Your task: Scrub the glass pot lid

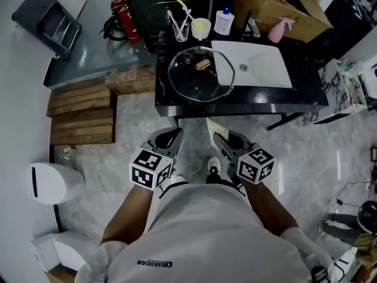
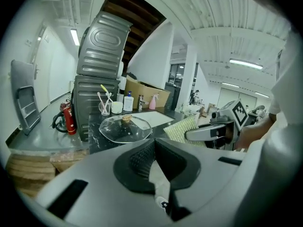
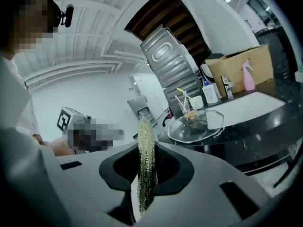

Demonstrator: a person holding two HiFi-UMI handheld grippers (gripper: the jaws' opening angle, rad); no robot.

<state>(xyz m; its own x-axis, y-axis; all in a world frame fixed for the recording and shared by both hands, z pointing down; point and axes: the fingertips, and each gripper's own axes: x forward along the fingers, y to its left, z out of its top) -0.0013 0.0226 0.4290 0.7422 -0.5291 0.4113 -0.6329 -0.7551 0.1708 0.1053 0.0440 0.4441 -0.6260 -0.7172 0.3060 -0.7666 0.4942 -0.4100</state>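
Ahead, the glass pot lid [image 1: 200,74] lies well apart; left gripper [image 1: 167,139] closed, empty; right gripper [image 1: 224,141] clamps a scouring pad [image 1: 215,128].

Bright, even indoor light; ceiling strip lamps [image 2: 245,64] glow above the glass pot lid [image 2: 125,129], which carries soft glare. Gripper views warp toward dark corners.
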